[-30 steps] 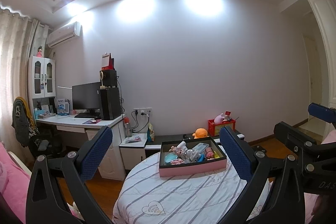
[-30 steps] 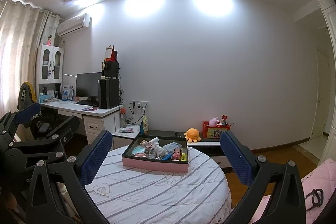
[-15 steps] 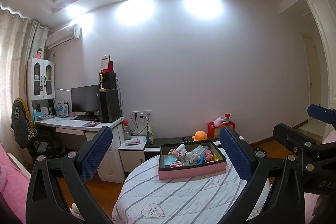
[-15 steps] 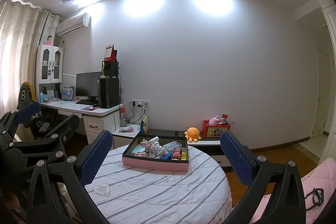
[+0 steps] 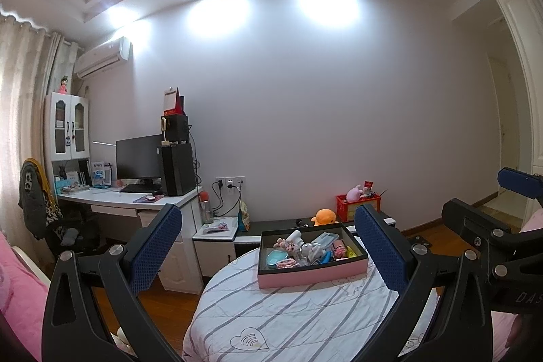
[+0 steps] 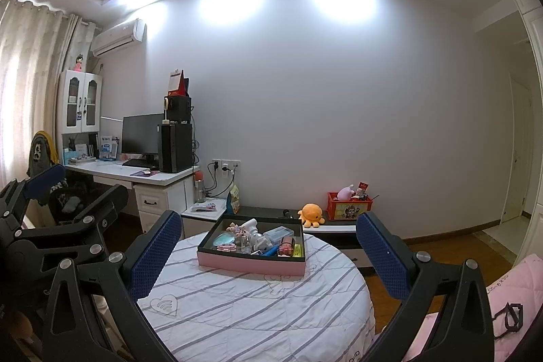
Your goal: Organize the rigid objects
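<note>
Two tongs, left tongs (image 5: 268, 255) and right tongs (image 6: 269, 255), spread wide, holding nothing – held short of the round worktop (image 6: 258, 304), probably lining up on the tray (image 6: 251, 262). Small rigid items (image 6: 258, 240) sit jumbled inside it, at the worktop's far side. Striped cloth between is bare – approach unobstructed. Beyond: orange plush (image 6: 311, 214), red crate (image 6: 348, 209), desk (image 6: 135, 173).

The left gripper (image 5: 268, 246) and the right gripper (image 6: 269, 255) are both held level and side by side, each with its blue-padded fingers (image 5: 154, 246) spread wide apart, gripping nothing, neither touching any surface.
</note>
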